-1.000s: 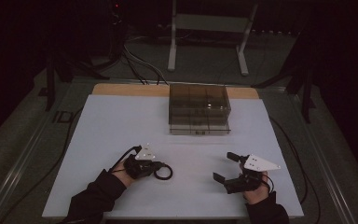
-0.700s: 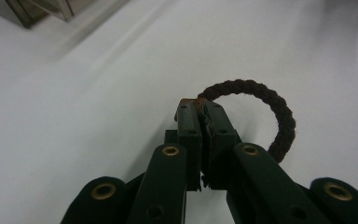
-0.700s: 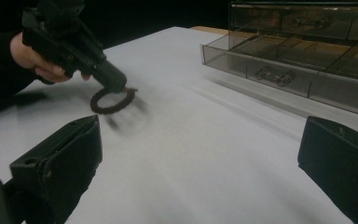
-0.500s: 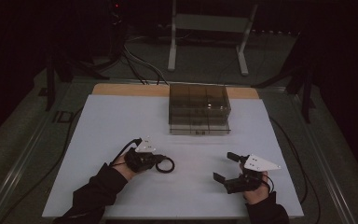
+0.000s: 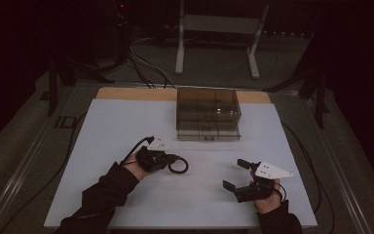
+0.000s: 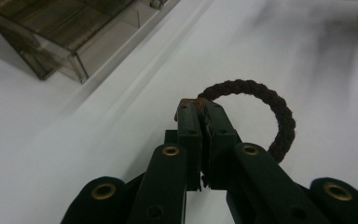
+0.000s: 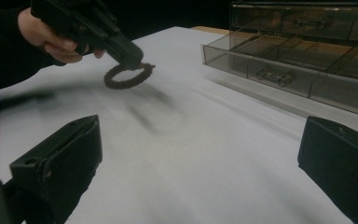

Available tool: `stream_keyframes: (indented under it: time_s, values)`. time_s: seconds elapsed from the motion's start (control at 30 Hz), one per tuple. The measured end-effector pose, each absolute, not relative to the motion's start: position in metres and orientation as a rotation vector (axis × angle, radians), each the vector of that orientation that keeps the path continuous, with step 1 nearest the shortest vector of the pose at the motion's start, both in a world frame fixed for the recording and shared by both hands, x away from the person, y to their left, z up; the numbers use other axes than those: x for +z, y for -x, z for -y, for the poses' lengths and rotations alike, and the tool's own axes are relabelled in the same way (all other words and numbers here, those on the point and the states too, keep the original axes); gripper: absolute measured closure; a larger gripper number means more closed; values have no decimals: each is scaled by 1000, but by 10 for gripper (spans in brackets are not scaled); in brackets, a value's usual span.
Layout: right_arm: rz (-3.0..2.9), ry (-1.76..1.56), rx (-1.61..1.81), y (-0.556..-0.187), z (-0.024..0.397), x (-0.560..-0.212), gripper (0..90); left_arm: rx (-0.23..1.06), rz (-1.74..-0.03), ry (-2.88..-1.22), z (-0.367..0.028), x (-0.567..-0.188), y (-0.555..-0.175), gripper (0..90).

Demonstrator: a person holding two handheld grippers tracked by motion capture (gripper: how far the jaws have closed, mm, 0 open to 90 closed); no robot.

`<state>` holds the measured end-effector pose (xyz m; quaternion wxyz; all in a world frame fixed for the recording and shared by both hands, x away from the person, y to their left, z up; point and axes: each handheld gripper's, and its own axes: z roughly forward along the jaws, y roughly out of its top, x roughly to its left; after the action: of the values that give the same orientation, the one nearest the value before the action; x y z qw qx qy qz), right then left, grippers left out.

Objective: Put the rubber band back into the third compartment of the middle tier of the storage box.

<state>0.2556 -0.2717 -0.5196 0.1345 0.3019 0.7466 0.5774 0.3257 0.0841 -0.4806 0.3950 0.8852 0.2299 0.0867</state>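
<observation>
Nearest the person, the right hand-held gripper (image 5: 237, 178) is held low over the white worktop (image 5: 107, 136), at its near right. Its 2 jaws are spread wide, as is seen in the right gripper view, where 1 black jaw rises at each bottom corner with bare worktop between them; nothing is gripped. A grey three-cornered plate (image 5: 271, 171) is carried on its top.

To the left of it and slightly farther off, the left hand-held gripper (image 5: 173, 159) is held above the worktop in the person's left hand (image 7: 46, 35), a dark sleeve (image 5: 104, 195) leading back to the near edge. Its jaws are closed tight on a dark braided ring (image 6: 265, 112), pinched at 1 point of the loop. In the left gripper view the rest of the ring is seen curving away to the right of the closed tips; in the right gripper view it is seen hanging from them, lifted clear of the worktop.

Beyond both hand-held grippers, well apart from the ring, a smoky see-through drawer box (image 5: 208, 113) is set at the far middle of the worktop. Its lowest drawer (image 7: 307, 70) is drawn out toward the person and is split into compartments. No brand, label or writing can be read on it in the dim light.

Behind the worktop, cables and a grey metal stand (image 5: 219, 29) are made out on the dark floor.
</observation>
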Motion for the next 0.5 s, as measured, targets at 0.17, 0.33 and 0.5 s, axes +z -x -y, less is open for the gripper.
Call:
stream_keyframes:
  time_s: [0.17, 0.33, 0.5]
  values:
    - [-2165, -874, 1676, -255, 271, -519, 0, 216, -571, -2249, -77, -477, -330, 884]
    - [-2165, -873, 1678, -255, 272, -519, 0, 218, -553, -2253, -69, -473, -335, 884]
    - [-2165, -871, 1678, -255, 272, -519, 0, 224, -533, -2255, -59, -466, -339, 885]
